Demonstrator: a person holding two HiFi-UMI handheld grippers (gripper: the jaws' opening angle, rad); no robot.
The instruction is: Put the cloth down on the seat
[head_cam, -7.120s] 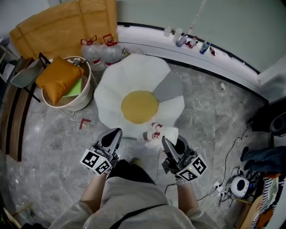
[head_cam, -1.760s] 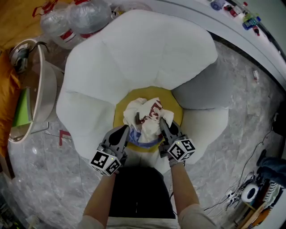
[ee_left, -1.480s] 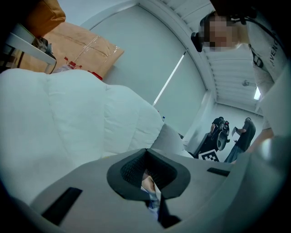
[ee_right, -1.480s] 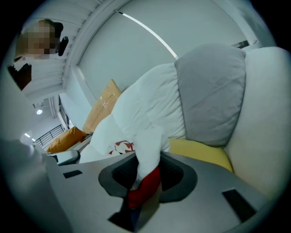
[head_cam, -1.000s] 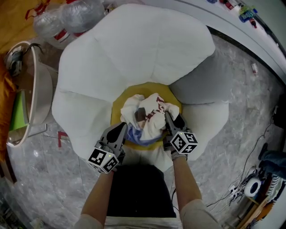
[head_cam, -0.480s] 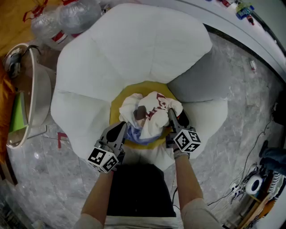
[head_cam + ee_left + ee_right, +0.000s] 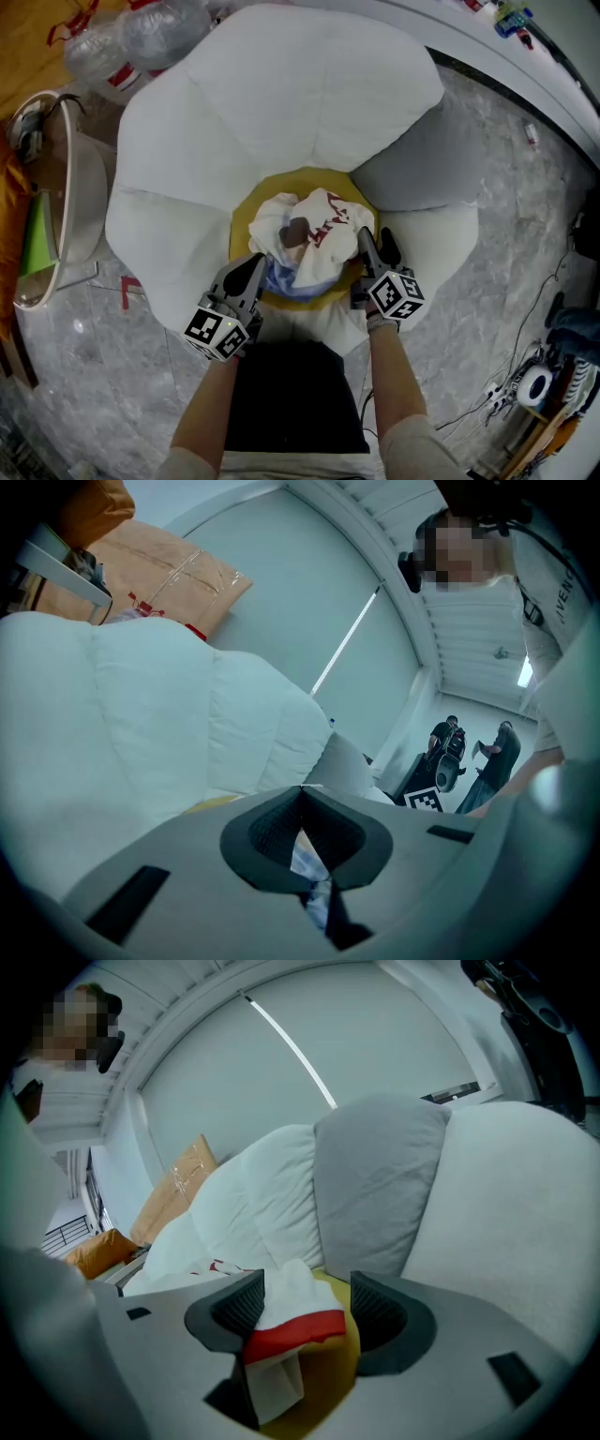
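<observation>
Left hand-held gripper (image 7: 249, 272), near-left, is clamped on the cloth's near hem. Right hand-held gripper (image 7: 373, 242): jaws have just been opening, now spread, a fold loose between them. Cloth (image 7: 309, 234) sits bunched mid-seat (image 7: 300, 103), just beyond both. Left release probably remains.

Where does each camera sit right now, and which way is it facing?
Head view: on the person's head, steeply down at seat and cloth; forearms, left gripper, right gripper show.
Left gripper view: on that gripper, facing white petals; jaws shut on cloth.
Right gripper view: on its gripper, facing grey petal; jaws just been opening, cloth between.
All share the cloth.
</observation>
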